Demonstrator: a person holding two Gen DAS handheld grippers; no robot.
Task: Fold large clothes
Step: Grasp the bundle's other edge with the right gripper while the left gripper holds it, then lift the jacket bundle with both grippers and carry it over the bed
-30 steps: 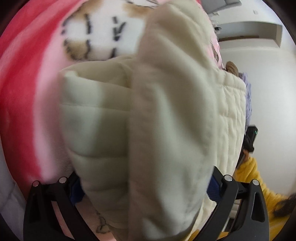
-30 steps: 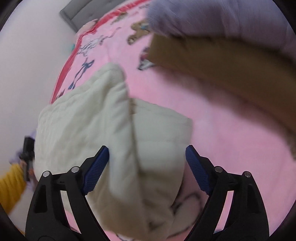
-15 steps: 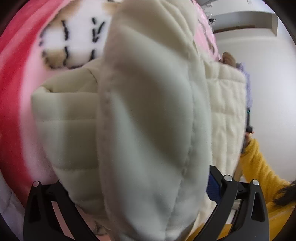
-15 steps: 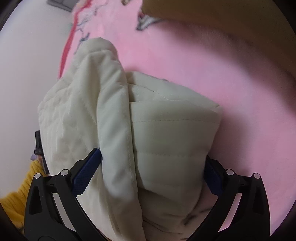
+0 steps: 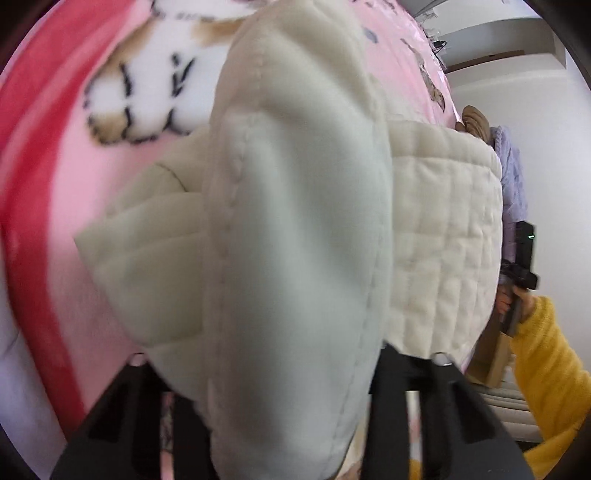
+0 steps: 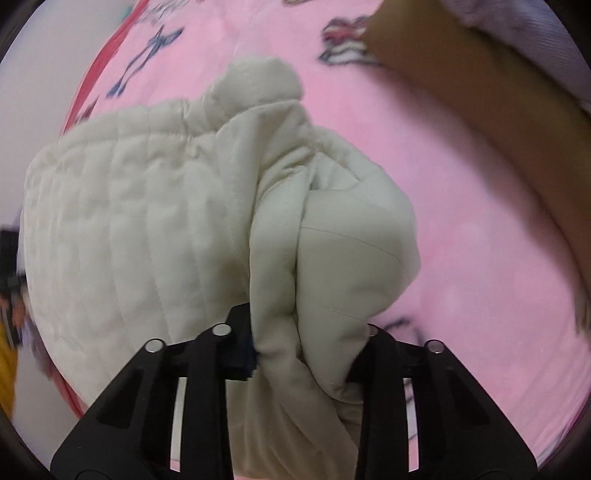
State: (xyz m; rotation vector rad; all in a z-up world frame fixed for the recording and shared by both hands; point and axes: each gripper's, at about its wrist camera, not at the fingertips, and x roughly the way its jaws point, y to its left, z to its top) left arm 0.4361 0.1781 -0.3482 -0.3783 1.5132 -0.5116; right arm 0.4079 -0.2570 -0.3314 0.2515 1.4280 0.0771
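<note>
Left wrist view first: the cream quilted jacket (image 5: 295, 236) fills nearly everything, a thick bunched fold of it wedged between the black arms of the left gripper (image 5: 291, 365), jaws clenched on that fold. Its fingertips are buried in the fabric. The jacket lies on the pink cartoon blanket (image 5: 48, 192), whose red border stripe runs along the jacket's left side. Right of the jacket, past its grid-stitched panel, a hand in a yellow sleeve (image 5: 543, 354) holds the black handle of the other tool (image 5: 522, 258), and a lavender knit garment (image 5: 511, 177) sits just beyond the jacket's far right corner, with a tan item (image 5: 474, 120) above it.

Over on the right wrist view, same story: the right gripper (image 6: 306, 347) is clamped on a gathered edge of the jacket (image 6: 147, 221), fabric squeezed tight between its arms, a blue pad (image 6: 246, 354) peeking out against the cloth. Beyond the jacket, to its upper right, a tan garment (image 6: 480, 122) lies across the blanket (image 6: 461, 258), with lavender cloth (image 6: 517, 29) touching its far edge.
</note>
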